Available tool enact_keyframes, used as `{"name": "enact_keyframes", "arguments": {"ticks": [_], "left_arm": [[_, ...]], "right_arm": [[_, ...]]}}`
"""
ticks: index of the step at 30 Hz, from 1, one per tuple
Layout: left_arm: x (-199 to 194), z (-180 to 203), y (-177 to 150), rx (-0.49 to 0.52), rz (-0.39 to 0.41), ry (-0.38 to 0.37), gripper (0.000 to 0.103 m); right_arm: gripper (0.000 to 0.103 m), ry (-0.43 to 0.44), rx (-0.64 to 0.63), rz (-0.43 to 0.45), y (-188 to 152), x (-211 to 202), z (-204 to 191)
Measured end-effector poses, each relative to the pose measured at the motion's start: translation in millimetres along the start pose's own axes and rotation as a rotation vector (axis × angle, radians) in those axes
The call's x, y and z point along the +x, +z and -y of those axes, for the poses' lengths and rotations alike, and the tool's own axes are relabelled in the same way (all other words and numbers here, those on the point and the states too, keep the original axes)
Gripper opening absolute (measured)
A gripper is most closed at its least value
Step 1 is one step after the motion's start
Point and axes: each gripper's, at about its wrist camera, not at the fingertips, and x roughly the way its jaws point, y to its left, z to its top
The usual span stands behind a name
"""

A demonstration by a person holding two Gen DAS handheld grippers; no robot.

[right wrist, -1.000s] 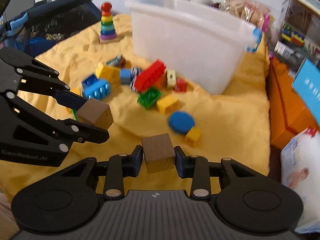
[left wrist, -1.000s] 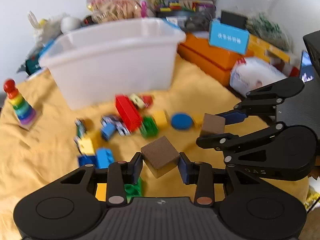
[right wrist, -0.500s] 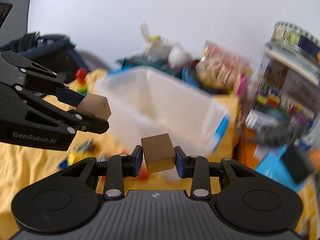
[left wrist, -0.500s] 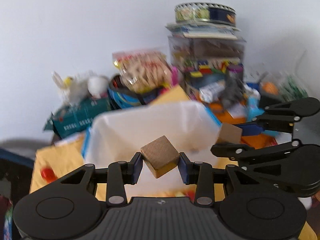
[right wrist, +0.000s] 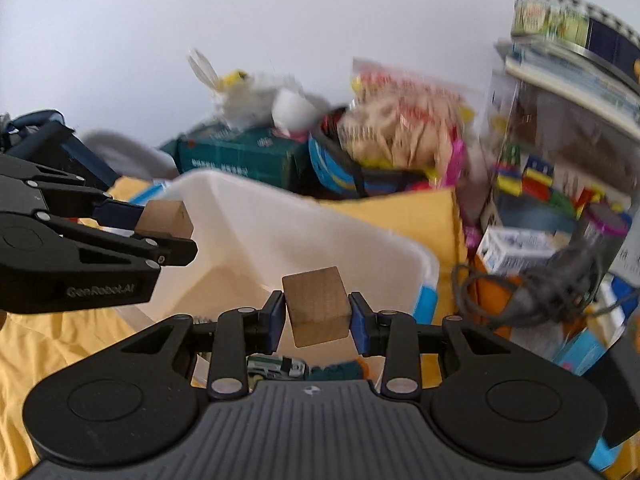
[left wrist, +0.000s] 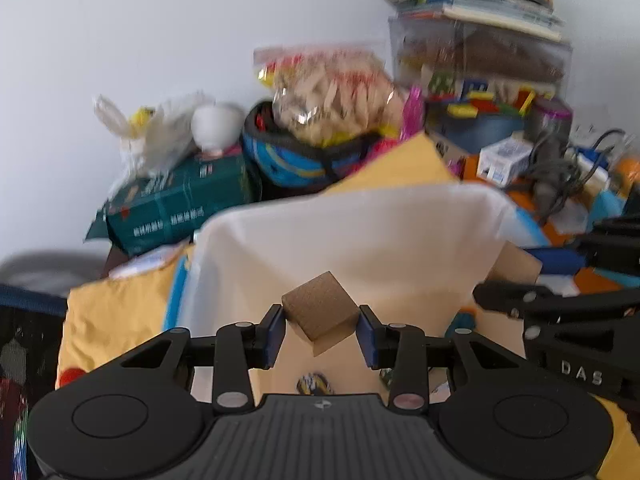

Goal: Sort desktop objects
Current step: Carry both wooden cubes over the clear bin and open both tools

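left wrist view: the left gripper (left wrist: pixel 320 326) clamps a brown wooden cube (left wrist: pixel 320 312), tilted on a corner, above the white plastic bin (left wrist: pixel 360 232). the right gripper (right wrist: pixel 317 316) pinches a second wooden cube (right wrist: pixel 318 306) over the bin's near rim, above the toys inside.

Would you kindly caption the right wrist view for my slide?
Right gripper holds a wooden cube above the white bin, left gripper alongside.
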Motion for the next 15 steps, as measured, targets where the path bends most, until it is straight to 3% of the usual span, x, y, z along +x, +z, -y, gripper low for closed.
{"name": "enact_keyframes", "arguments": {"ticks": [4,9,15], "left_arm": [[-8,-3,-3,-0.007,0.022,-0.005,0.049],[-39,-8,-8,-0.005,0.078,0.008,0.063],[-73,-16,-46,-0.038,0.072,0.025,0.068]], "right_arm": [[0.042,-0.001,-0.005,-0.021,-2,8,0],[0.044,0.007,0.000,0.018,-2,-6,-3],[0.052,0.052,-0.024,0.099,-8,-39,-18]]}}
